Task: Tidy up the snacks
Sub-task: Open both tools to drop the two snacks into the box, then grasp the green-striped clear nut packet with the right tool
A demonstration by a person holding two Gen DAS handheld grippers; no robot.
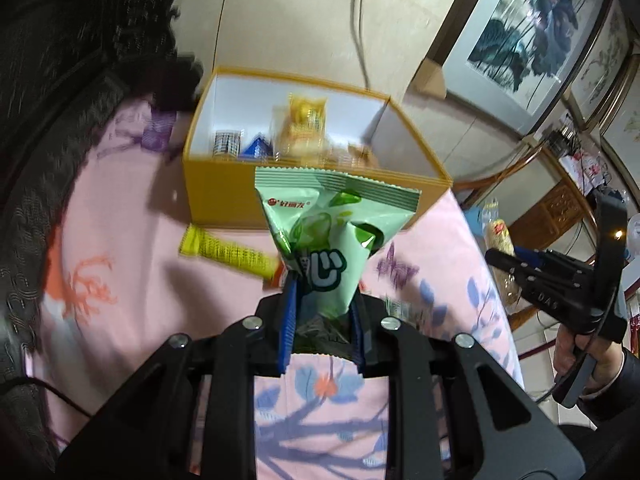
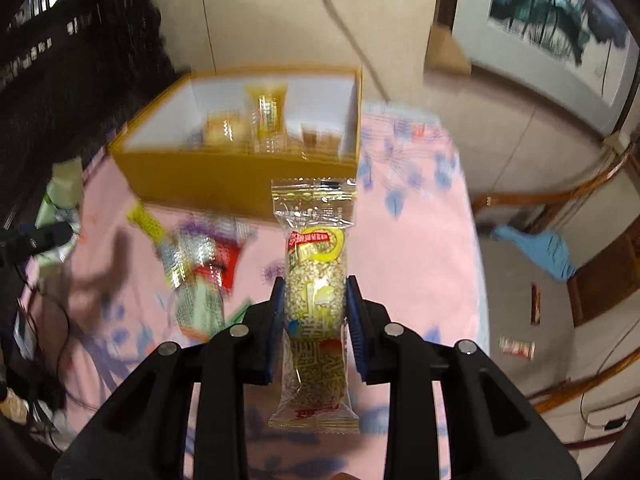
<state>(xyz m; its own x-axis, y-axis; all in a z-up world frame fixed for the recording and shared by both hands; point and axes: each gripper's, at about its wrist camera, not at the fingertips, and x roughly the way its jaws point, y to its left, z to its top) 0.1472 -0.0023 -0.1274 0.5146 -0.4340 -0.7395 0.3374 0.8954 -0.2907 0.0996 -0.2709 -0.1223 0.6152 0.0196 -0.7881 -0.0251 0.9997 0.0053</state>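
Between the left gripper fingers a green bag is pinched shut; a rice bar is clamped by the right gripper, both held toward the box at twelve o'clock for dropping in.

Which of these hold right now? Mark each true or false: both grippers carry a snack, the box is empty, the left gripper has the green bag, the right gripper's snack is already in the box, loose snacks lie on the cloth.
1. Both grippers carry a snack. True: the left gripper and right gripper are each shut on one.
2. The box is empty. False: several packets are inside.
3. The left gripper has the green bag. True.
4. The right gripper's snack is in the box. False: the rice bar is clamped between the pads, short of the box.
5. Loose snacks lie on the cloth. True: a yellow packet lies there.
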